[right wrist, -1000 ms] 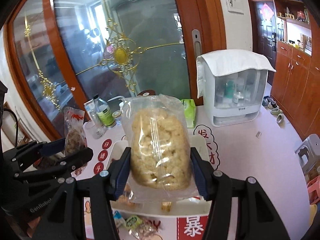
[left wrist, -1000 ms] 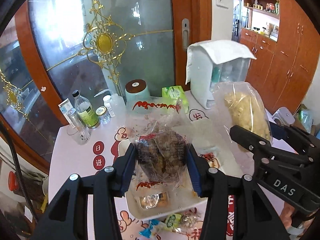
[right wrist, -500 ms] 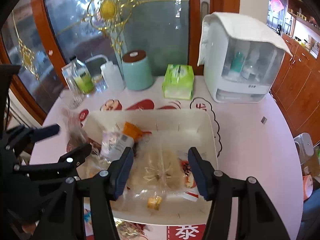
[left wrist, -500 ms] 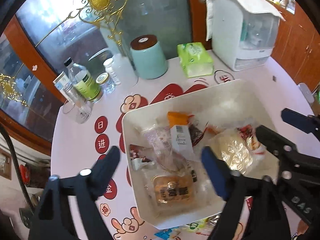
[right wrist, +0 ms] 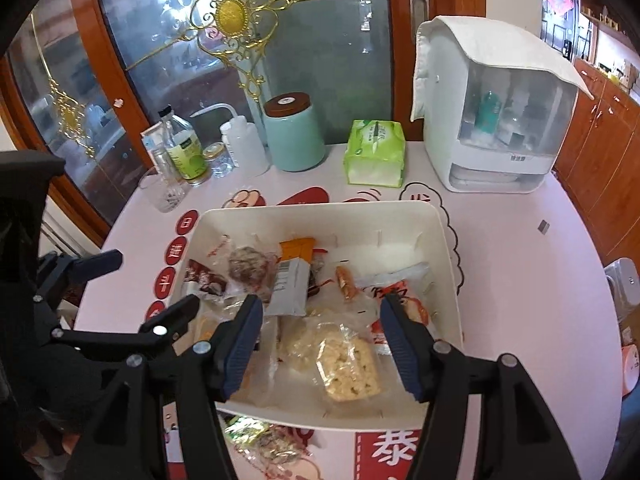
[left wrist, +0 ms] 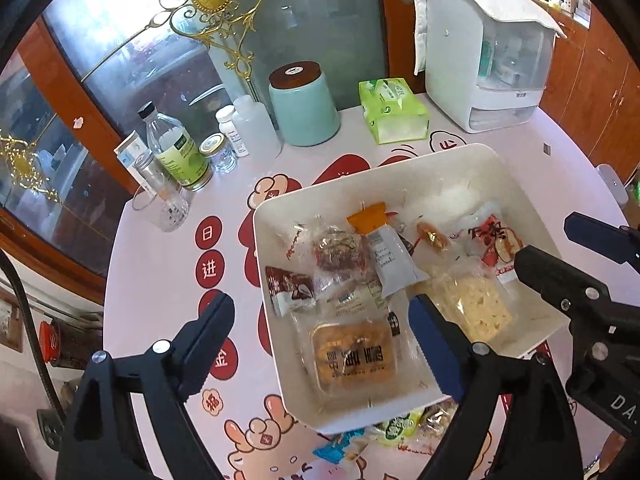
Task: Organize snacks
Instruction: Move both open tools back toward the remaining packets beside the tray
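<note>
We are holding both tongs tilted steeply downward, side by side. Our left tongs are standing wide apart, empty; our right tongs are just spreading, gripping nothing.

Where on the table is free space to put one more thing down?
Bare cloth lies right of the white bin, before the white cabinet. Crowded: the bottles at back left, and loose snacks by the bin's near rim.
</note>
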A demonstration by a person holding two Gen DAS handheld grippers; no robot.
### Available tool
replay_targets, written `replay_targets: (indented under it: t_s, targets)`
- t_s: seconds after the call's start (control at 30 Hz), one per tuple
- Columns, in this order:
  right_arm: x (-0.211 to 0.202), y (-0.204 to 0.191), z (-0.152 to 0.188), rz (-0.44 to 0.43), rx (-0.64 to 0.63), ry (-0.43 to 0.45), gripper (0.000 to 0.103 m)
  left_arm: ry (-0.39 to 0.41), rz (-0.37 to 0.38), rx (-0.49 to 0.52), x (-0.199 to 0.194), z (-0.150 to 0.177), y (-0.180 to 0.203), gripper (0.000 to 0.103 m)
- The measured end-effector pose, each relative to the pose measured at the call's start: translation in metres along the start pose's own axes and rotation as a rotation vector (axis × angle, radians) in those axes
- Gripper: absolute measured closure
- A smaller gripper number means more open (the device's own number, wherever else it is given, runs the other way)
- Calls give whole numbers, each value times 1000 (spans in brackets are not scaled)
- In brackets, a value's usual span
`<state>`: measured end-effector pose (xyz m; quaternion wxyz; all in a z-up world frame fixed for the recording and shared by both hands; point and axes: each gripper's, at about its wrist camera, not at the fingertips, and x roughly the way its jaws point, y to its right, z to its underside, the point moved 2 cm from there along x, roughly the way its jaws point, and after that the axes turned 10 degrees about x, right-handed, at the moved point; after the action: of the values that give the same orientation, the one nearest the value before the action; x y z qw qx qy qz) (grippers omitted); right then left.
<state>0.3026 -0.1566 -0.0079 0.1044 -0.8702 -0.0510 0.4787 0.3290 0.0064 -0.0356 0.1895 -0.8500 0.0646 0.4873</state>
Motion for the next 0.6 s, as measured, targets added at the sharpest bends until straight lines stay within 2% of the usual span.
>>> replay_targets:
  t_s: [0.6]
  targets:
    - [-52,15,39,-6,25,56,41,96,19,-35,-69,44,16,15]
